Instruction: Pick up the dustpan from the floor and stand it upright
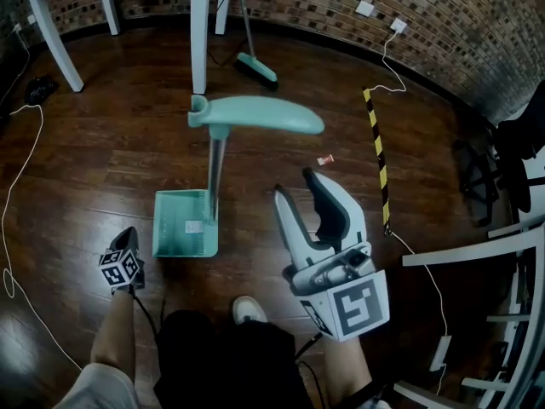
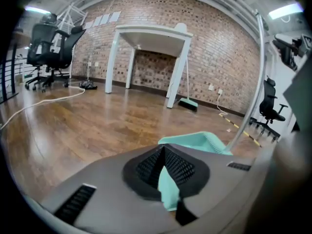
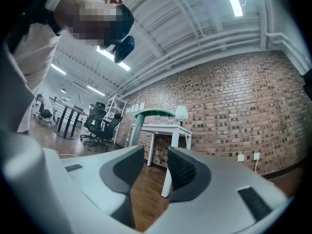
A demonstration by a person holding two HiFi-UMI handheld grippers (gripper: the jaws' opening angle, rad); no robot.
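My left gripper [image 2: 164, 152] is pressed together on a thin teal edge, which I take to be the rim of the dustpan [image 1: 185, 222]. The pads [image 2: 183, 167] meet at their tips with that strip caught lower down between them. Just beyond the jaws the teal pan rests on the wooden floor [image 1: 94, 169]. Its silver pole [image 1: 215, 173] climbs from the back of the pan to the curved teal handle [image 1: 255, 113]. From the head view the dustpan looks upright already, pan down and handle up. My right gripper [image 1: 297, 187] is spread and holds nothing; it hangs near the handle and touches neither handle nor pole.

I judge that what is left is letting go without upsetting it. A pinch this low gives me little say over a tall pole, so I should loosen it only slightly first and watch whether the handle leans. If it does, my right jaws are well placed to close around the pole under the handle. Once it balances, I should open the left jaws fully before drawing back, and draw back along the rim, not across it. The glossy boards may let the pan slide.
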